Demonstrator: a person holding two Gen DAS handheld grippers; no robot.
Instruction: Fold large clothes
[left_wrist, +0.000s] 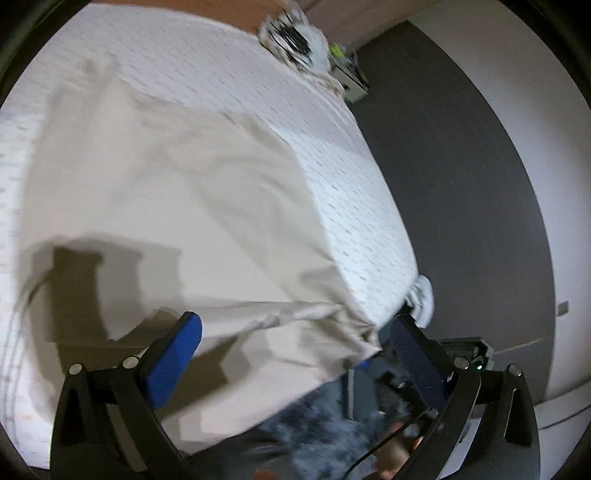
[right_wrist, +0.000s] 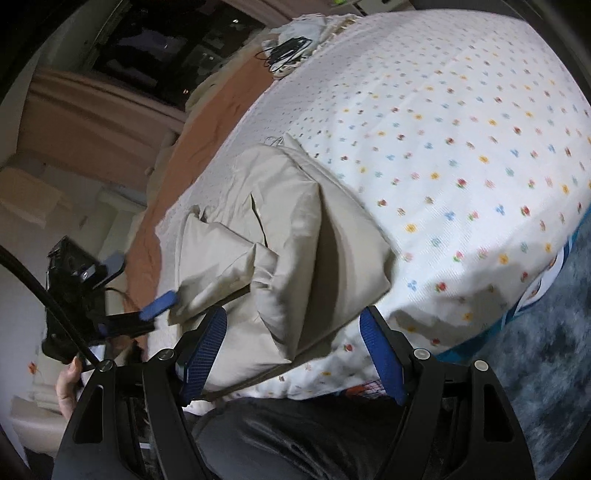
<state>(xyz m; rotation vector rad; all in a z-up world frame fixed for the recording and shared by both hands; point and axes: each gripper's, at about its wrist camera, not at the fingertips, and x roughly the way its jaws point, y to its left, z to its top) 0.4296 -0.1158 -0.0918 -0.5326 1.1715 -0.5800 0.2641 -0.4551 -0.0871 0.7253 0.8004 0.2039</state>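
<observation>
Left gripper (left_wrist: 295, 354) jaws spread wide, nothing between the blue pads; right gripper (right_wrist: 295, 350) also spread, empty. Beige cotton garment (right_wrist: 280, 236), partly folded, lies on the flower-dotted white bedsheet (right_wrist: 461, 147) near its edge. Only the right wrist view shows the garment's folded layers and the left gripper from outside; the left wrist view shows grey floor (left_wrist: 461, 192).

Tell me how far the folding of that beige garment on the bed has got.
Partly done. The beige garment lies on the flower-print bedspread with layers already doubled over, though lumpy and uneven. Nothing is in hand: the left hand-held gripper is open above the cloth's near edge, and the right hand-held gripper is open too. Left: smoothing the folds and probably one more fold to a compact stack.
</observation>
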